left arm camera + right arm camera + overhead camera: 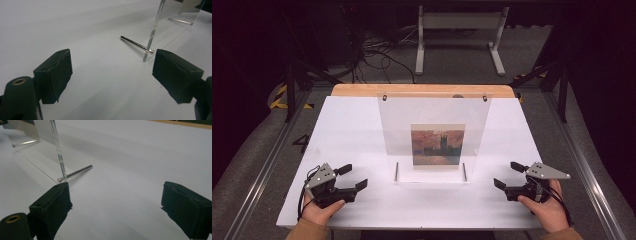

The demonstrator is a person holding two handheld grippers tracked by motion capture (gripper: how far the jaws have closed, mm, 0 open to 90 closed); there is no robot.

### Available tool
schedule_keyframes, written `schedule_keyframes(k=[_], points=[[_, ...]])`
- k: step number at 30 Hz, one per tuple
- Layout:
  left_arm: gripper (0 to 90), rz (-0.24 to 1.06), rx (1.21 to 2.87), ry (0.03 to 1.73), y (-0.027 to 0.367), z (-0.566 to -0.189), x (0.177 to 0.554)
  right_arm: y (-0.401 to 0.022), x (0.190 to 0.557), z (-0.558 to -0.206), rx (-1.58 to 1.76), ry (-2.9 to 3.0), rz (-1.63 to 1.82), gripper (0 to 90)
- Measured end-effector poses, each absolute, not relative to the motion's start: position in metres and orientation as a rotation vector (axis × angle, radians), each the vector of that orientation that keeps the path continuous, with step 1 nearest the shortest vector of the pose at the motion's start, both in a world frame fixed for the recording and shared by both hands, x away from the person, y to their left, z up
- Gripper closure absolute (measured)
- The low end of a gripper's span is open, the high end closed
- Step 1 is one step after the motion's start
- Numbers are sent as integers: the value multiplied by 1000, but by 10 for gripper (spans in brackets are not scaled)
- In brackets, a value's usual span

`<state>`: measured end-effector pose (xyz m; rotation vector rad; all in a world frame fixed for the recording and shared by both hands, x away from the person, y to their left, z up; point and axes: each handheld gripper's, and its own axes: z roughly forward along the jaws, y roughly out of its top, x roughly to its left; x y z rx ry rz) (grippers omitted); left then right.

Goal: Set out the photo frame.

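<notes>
I see the clear frame point(434, 135) standing upright mid-table on the white sheet point(347, 130), a small painting print point(438, 146) inside it, propped on 2 metal pins point(396, 171). My left gripper point(351, 177) sits low to the frame's left, jaws wide apart with nothing between them; the near pin point(136, 44) lies just ahead in the left gripper view. My right gripper point(507, 175) mirrors it on the right, jaws spread wide, gripping nothing, clear of the frame.

One acrylic frame point(434, 135) (one picture point(438, 145) inside), two metal pins point(396, 171), two hand-held grippers point(352, 179).
</notes>
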<state>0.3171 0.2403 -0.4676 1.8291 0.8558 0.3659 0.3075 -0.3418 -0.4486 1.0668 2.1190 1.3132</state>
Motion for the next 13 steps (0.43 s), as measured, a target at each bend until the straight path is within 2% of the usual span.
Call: schedule_keyframes(k=[13], points=[[153, 396, 1821, 843, 239, -466, 316, -341, 308, -452, 1068, 2107, 1308, 97]])
